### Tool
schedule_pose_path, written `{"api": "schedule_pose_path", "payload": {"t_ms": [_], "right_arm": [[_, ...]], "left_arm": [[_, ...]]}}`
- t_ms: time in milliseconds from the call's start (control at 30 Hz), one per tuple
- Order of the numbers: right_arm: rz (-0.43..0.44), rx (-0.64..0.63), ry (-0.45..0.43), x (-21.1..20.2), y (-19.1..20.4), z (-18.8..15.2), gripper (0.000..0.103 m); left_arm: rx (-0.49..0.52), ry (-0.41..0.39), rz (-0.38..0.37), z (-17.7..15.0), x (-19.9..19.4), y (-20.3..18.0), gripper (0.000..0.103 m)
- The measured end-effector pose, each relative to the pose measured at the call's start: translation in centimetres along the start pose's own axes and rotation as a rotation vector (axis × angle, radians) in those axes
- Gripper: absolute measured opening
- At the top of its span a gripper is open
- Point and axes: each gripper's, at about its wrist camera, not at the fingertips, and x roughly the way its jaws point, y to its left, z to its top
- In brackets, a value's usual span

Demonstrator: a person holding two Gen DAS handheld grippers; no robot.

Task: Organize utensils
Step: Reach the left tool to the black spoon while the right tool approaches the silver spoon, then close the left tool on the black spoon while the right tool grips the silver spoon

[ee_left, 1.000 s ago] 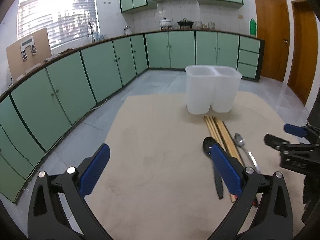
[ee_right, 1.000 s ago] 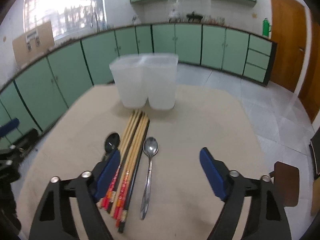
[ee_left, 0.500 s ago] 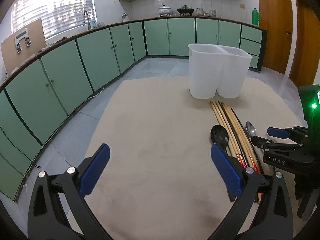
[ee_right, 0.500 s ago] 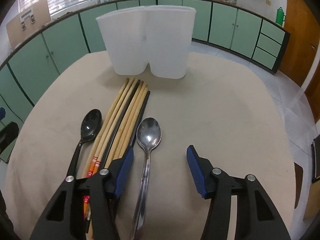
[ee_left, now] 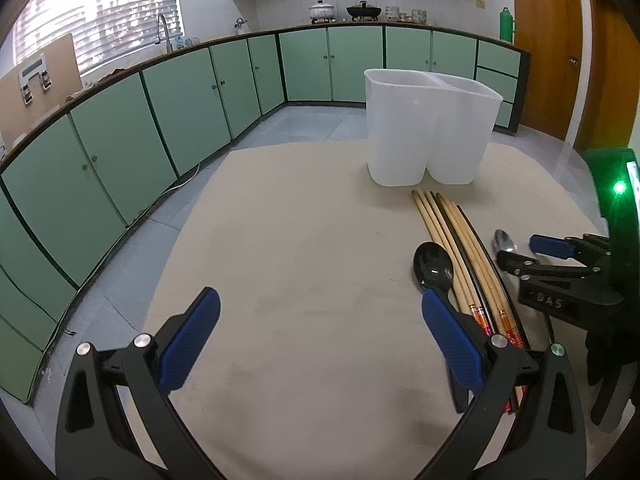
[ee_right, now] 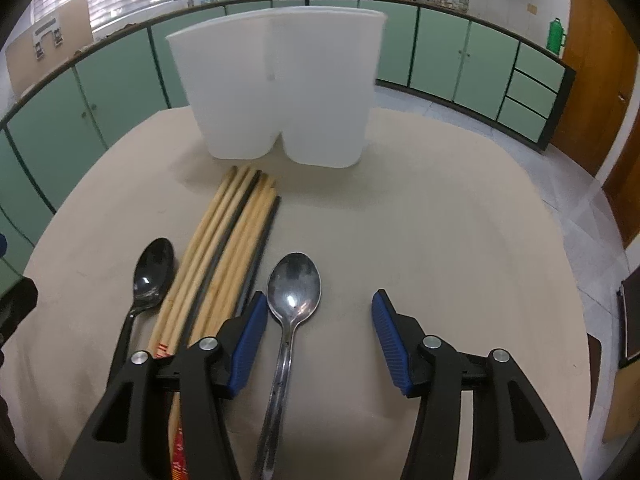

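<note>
Steel spoon (ee_right: 294, 286) between open right tongs (ee_right: 320, 336), chopsticks (ee_right: 228, 248) alongside.

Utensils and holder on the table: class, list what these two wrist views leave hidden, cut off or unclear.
- Inside of the white two-compartment holder: both views sit below its rim, so its walls hide any contents.
- Silver spoon handle end: cut off by the right view's bottom edge; in the left view the right gripper covers most of it.
- Chopsticks near ends: behind the right gripper's left finger.
- Black spoon handle: behind the left gripper's right finger.

Green cabinets (ee_left: 168, 128) line the bright-windowed (ee_left: 100, 12) kitchen.
</note>
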Motion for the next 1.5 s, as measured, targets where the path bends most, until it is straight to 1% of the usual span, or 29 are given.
{"api": "schedule_pose_path", "payload": {"t_ms": [200, 267, 300, 333, 367, 400, 567, 700, 867, 1000, 1100, 1133, 1200, 1333, 1433, 1500], "right_arm": [[0.011, 0.010, 0.004, 0.4, 0.0, 0.8, 0.053], [0.017, 0.004, 0.001, 0.7, 0.3, 1.0, 0.052], [0.019, 0.004, -0.002, 0.7, 0.4, 0.9, 0.047], [0.026, 0.005, -0.004, 0.8, 0.4, 1.0, 0.040], [0.030, 0.008, -0.004, 0.7, 0.3, 0.9, 0.036], [0.030, 0.014, -0.004, 0.6, 0.2, 0.9, 0.029], [0.006, 0.020, -0.005, 0.0, -0.9, 0.5, 0.029], [0.008, 0.044, -0.004, -0.3, -2.1, 0.1, 0.029], [0.009, 0.057, -0.008, -0.2, -2.3, 0.1, 0.029], [0.004, 0.060, -0.014, -0.1, -1.9, -0.1, 0.029], [0.006, 0.064, -0.018, -0.1, -1.9, -0.5, 0.029], [0.006, 0.063, -0.019, -0.1, -2.0, -0.6, 0.029], [0.005, 0.059, -0.021, -0.3, -2.1, -0.9, 0.029], [0.007, 0.059, -0.021, -0.3, -2.1, -0.8, 0.029], [0.010, 0.050, -0.019, -0.4, -2.1, -0.6, 0.029], [0.016, 0.054, -0.018, -0.4, -2.2, -0.4, 0.029]], "left_arm": [[0.005, 0.020, -0.011, 0.0, 1.1, -0.5, 0.098], [0.011, 0.026, -0.021, 0.0, 1.4, -0.9, 0.098], [0.015, 0.030, -0.028, 0.1, 1.7, -1.2, 0.098], [0.022, 0.035, -0.036, 0.2, 1.9, -1.5, 0.098], [0.026, 0.037, -0.043, 0.2, 2.0, -1.8, 0.098], [0.031, 0.040, -0.051, 0.3, 2.2, -2.1, 0.098], [0.052, 0.069, -0.089, 0.4, 3.5, -3.4, 0.098], [0.069, 0.109, -0.089, 0.0, 4.9, -4.2, 0.098], [0.080, 0.165, -0.070, -0.5, 6.8, -4.7, 0.098], [0.075, 0.168, -0.062, -0.3, 7.1, -4.5, 0.098], [0.058, 0.156, -0.003, -0.1, 7.2, -3.9, 0.098], [0.043, 0.159, -0.002, 0.0, 7.2, -3.5, 0.098], [0.028, 0.163, -0.007, 0.0, 7.2, -3.0, 0.098], [0.032, 0.162, -0.031, 0.3, 7.0, -2.9, 0.097], [0.018, 0.136, -0.057, 1.2, 6.4, -3.1, 0.097], [0.014, 0.124, -0.062, 1.8, 6.6, -3.2, 0.097]]}}
